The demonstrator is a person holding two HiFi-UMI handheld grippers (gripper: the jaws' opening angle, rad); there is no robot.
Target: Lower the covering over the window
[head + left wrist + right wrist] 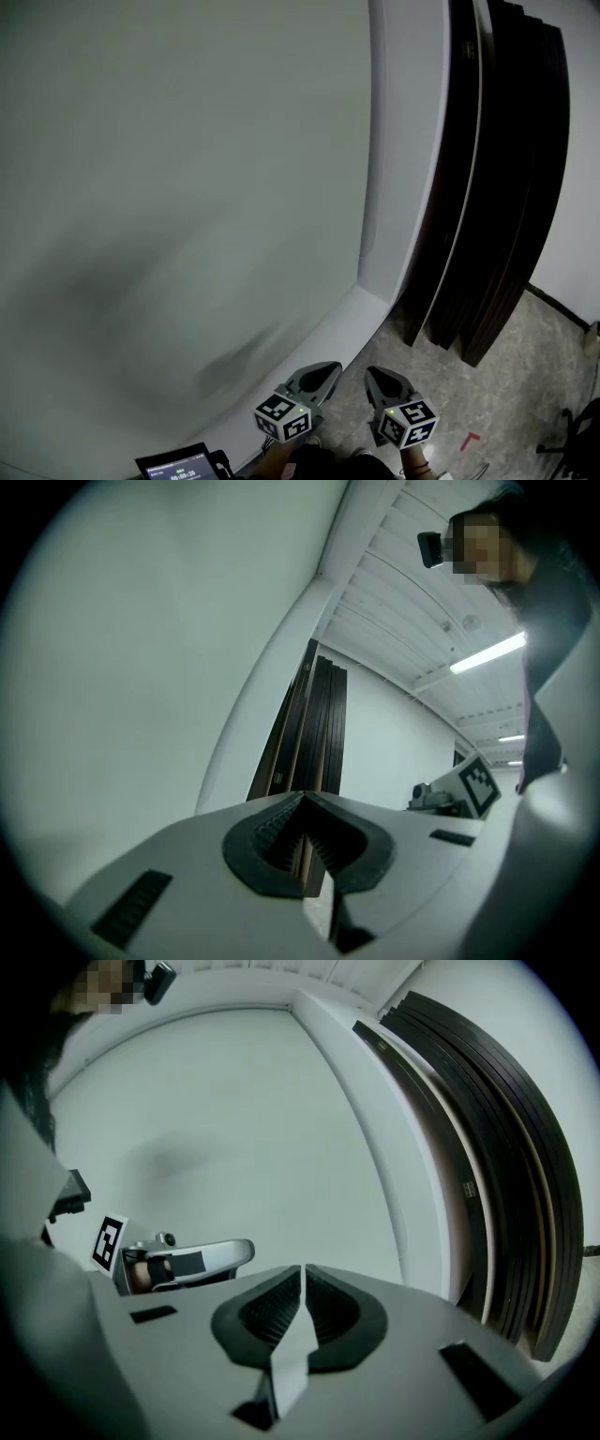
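- Since the pale covering (169, 187) already reaches the sill (328, 333), I judge the lowering done.
- My left gripper (330, 370) and right gripper (373, 375) are both closed and empty, clear of it.

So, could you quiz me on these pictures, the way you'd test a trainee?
1. True or false: the left gripper has a cord pinched between its jaws.
2. In the head view, where are the dark panels? A) standing to the right of the white frame; B) lying flat on the floor; C) held up by both grippers.
3. What is the right gripper holding?

Key: 1 false, its jaws are closed on nothing. 2 A. 3 nothing, its jaws are together and empty.
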